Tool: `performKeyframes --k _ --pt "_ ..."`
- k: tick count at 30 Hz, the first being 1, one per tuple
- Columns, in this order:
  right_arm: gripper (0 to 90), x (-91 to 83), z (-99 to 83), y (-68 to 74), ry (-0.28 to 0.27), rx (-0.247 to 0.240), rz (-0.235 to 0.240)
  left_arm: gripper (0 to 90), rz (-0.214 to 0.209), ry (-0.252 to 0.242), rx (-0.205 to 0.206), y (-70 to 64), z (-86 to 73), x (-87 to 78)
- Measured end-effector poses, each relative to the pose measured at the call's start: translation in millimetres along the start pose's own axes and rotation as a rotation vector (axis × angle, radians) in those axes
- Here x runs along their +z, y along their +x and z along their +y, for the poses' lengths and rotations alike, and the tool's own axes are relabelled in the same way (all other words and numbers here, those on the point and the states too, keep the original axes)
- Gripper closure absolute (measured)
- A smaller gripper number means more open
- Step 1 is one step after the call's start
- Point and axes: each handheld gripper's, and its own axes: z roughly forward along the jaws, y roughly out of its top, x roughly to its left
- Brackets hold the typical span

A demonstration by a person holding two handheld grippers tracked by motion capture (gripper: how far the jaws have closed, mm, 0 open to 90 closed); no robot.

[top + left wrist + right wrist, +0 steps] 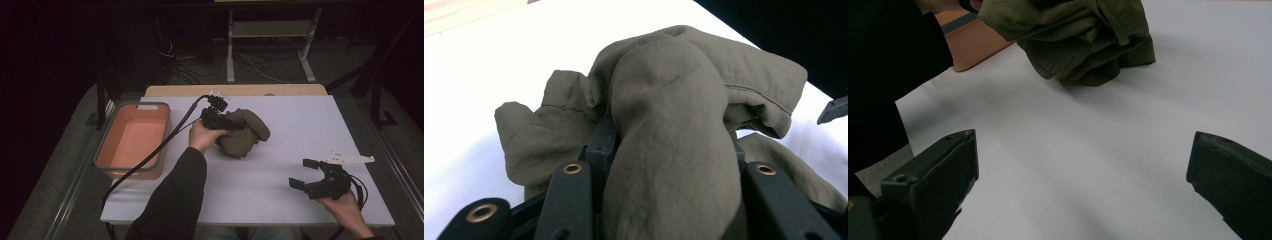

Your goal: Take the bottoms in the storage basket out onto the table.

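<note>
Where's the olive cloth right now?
In the high view the olive cloth lies bunched mid-table, right of the orange bin, with the left gripper shut on it.

A white table [280, 165] fills the middle of the high view. A green cloth [245, 132] lies near its top middle. An orange tub [132, 140] sits at its left edge.
</note>
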Motion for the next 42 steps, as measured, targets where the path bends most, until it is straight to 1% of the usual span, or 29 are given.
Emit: performKeyframes --k 5,6,11,13,14,15,18,22,26,28,31,32,39,42 --pt "0.0 -0.2 0.1 0.1 -0.001 0.001 0.0 51.3 -0.017 -0.013 0.003 -3.6 -3.1 6.8" --pt "0.0 -0.1 0.1 0.0 -0.002 0.0 -0.001 50.8 -0.023 -0.011 0.013 -3.9 -3.6 7.9" --pt "0.0 0.0 0.2 0.0 -0.002 0.0 -0.001 46.3 -0.043 -0.026 0.011 -7.4 -6.2 13.3" --pt "0.0 0.0 0.2 -0.1 -0.001 0.0 -0.001 44.5 -0.046 -0.035 0.019 -9.0 -7.3 15.2" --pt "0.0 0.0 0.2 -0.1 -0.002 0.0 -0.001 43.7 -0.047 -0.038 0.029 -9.4 -7.7 16.0" --pt "0.0 -0.1 0.2 -0.1 -0.002 0.0 0.0 42.8 -0.05 -0.044 0.021 -10.9 -8.4 16.8" --pt "0.0 -0.1 0.1 0.0 -0.001 0.0 0.0 40.5 -0.053 -0.05 0.035 -14.5 -10.4 18.6" --pt "0.0 0.1 0.1 0.1 0.001 0.001 0.0 36.9 -0.052 -0.056 0.067 -19.7 -13.0 20.0" --pt "0.0 -0.2 0.1 0.4 0.0 0.001 0.0 30.5 -0.064 -0.065 0.067 -25.2 -15.7 21.7" --pt "0.0 -0.1 0.1 0.3 -0.001 0.001 -0.001 26.6 -0.068 -0.067 0.08 -28.5 -17.4 22.9" --pt "0.0 -0.1 0.1 0.3 0.0 0.001 -0.001 21.6 -0.082 -0.072 0.085 -32.2 -19.4 23.8" --pt "0.0 -0.1 0.1 0.4 0.001 0.002 -0.001 20.4 -0.085 -0.071 0.093 -32.8 -19.6 23.8" --pt "0.0 -0.4 -0.1 0.7 -0.001 0.002 -0.002 13.4 -0.114 -0.073 0.111 -35.6 -20.8 23.2" --pt "0.0 -0.9 -0.1 0.8 -0.002 0.003 -0.002 9.6 -0.136 -0.068 0.112 -36.1 -20.1 21.5"
